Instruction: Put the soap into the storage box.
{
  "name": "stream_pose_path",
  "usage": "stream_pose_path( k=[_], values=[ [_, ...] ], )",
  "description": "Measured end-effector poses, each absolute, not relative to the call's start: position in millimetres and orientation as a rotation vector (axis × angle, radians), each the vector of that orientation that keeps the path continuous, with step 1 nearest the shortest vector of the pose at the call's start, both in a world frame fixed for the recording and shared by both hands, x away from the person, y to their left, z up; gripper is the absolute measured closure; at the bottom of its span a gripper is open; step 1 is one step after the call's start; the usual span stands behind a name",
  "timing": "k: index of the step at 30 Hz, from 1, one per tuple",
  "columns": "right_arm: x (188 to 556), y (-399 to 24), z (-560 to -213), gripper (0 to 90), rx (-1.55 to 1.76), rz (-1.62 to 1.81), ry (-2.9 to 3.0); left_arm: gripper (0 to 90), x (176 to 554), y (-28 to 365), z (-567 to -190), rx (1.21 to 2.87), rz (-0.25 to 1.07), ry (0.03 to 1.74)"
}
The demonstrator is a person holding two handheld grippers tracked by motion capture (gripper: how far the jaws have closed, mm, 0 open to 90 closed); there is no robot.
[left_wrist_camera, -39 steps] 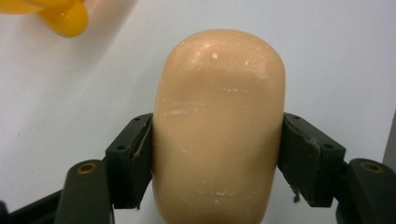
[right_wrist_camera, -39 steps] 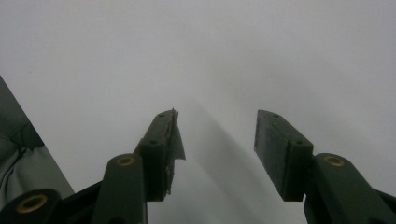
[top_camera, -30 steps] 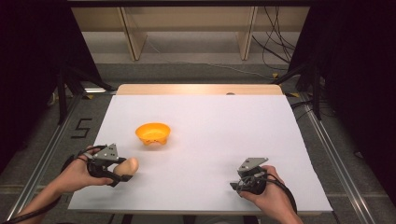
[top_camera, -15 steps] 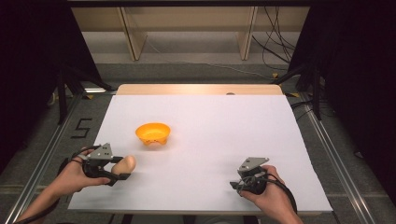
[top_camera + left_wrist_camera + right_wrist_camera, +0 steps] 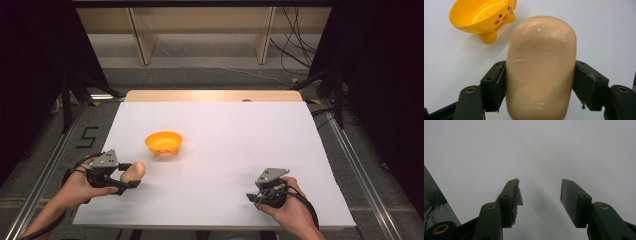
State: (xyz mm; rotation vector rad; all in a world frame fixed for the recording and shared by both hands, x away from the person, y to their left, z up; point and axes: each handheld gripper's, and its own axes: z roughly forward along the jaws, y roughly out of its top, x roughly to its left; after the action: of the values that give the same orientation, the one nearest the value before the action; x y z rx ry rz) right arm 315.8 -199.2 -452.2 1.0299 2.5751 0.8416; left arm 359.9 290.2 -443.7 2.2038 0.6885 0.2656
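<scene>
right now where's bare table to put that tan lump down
Most of the white table is bare: the wide stretch between the yellow bowl and the right tongs, plus the whole far half. It is crowded just at the near left, where the left tongs grip the tan lump close to the bowl.
</scene>
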Motion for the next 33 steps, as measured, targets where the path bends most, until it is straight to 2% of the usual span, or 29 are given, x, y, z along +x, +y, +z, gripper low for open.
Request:
stream_pose_path(
  k=[33],
  values=[
    [316,-200,-452,49.7,1.011,0.844,2.571,31.6,383,279,-424,2.189,0.322,0.631]
  ],
)
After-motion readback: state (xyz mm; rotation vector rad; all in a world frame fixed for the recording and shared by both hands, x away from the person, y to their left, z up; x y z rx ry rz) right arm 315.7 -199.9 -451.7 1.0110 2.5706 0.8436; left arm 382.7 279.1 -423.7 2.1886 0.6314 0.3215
